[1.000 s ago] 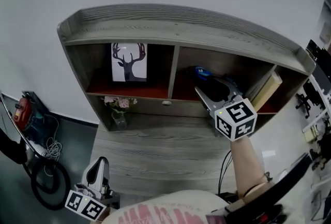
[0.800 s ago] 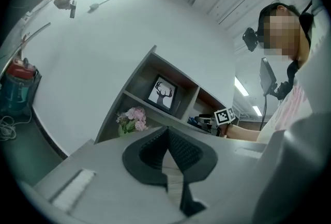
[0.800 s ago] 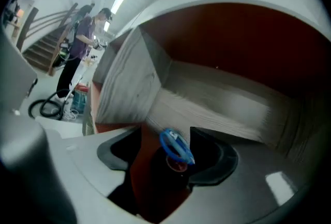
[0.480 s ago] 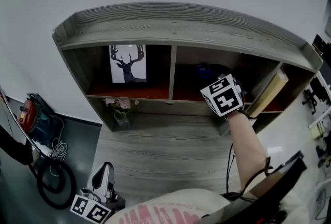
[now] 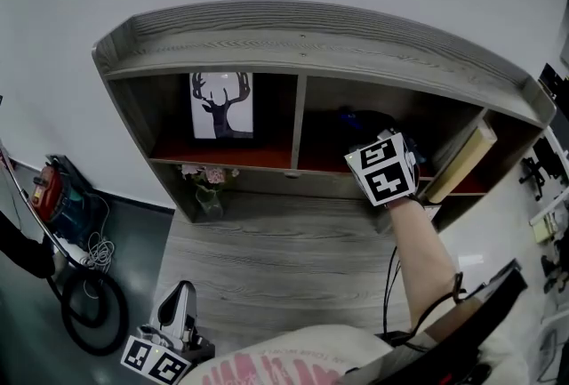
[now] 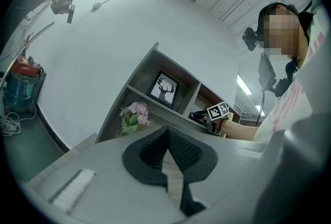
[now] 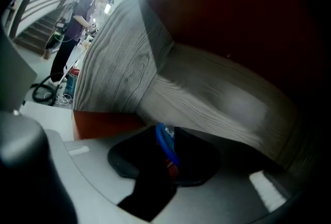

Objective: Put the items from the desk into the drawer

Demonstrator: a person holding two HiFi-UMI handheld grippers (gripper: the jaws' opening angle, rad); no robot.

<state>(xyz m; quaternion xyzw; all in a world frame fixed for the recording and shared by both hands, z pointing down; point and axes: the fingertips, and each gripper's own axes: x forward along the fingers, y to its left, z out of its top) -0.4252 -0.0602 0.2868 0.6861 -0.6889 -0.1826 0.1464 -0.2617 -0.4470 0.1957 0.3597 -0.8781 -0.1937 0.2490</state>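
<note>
Now | right gripper (image 7: 165,137) jaws just closed on blue item (image 7: 169,151) | label (image 7: 168,132) illegible

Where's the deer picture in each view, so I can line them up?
Head view: deer picture, left compartment of the shelf.
Left gripper view: same compartment, near picture centre.
Right gripper view: not in it.
Shared landmark: pink flowers just below it, in both those views.

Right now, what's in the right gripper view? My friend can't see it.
The right gripper, whose jaws have just been closing, pinches a blue looped thing inside a grey wooden shelf with a dark red back.
</note>
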